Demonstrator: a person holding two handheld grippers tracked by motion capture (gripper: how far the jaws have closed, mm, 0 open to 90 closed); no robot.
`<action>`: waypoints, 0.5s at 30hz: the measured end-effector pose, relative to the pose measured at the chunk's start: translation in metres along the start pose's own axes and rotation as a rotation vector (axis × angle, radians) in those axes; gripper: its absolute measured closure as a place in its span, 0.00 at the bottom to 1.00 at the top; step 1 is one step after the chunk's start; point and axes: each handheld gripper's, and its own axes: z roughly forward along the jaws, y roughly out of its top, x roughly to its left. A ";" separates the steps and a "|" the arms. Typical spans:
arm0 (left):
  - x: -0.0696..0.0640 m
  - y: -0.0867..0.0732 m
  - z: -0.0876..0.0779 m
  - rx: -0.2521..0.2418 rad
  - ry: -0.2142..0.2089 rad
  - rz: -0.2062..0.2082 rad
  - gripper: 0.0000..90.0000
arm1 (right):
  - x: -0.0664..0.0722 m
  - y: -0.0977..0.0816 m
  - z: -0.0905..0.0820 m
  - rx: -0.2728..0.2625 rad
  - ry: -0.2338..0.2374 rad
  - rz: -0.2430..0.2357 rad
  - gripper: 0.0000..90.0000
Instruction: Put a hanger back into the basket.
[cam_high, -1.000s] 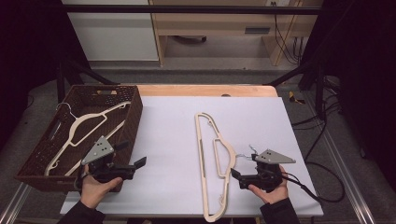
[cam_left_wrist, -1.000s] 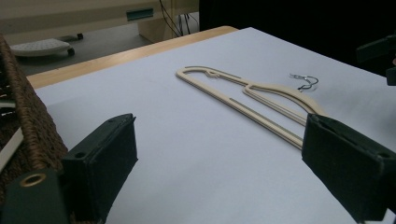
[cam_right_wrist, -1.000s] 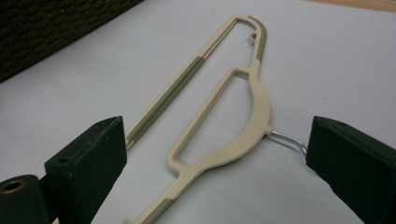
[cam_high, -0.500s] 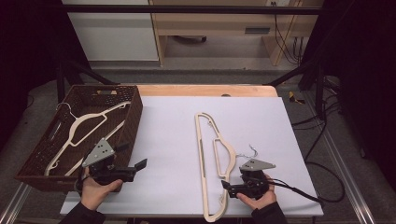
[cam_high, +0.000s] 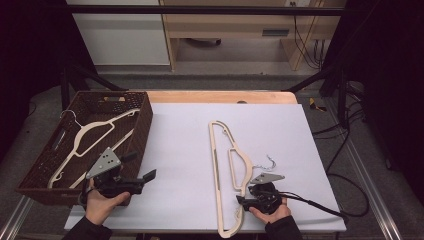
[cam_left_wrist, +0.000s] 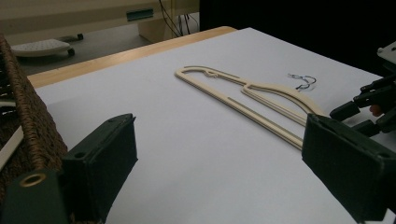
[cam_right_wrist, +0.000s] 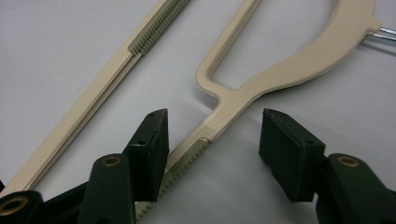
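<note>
One cream hanger (cam_right_wrist: 243, 98) lies flat on the white table (cam_high: 175, 150), its shoulder arm between my right gripper (cam_right_wrist: 212, 135) jaws, which have just been closing but aren't pinching yet. I judge it light, stiff, slick; take the ribbed arm. Left gripper (cam_left_wrist: 224, 172) hovers agape, well left.

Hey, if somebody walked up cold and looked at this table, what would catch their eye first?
Probably the cream hanger lying flat on the white table, near its right side. The right gripper straddles its shoulder arm, jaws just closing but not yet pressing. At the left, a brown wicker basket holds another hanger.
</note>
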 end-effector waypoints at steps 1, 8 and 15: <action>0.000 0.000 0.000 0.001 0.000 0.001 0.11 | -0.001 0.000 0.000 0.003 -0.008 -0.006 0.50; -0.001 0.000 0.000 0.000 -0.002 0.003 0.12 | -0.002 0.001 -0.001 0.019 0.041 0.036 0.66; -0.001 0.000 0.000 0.000 -0.002 0.004 0.12 | -0.008 0.001 -0.004 0.015 0.078 0.077 0.71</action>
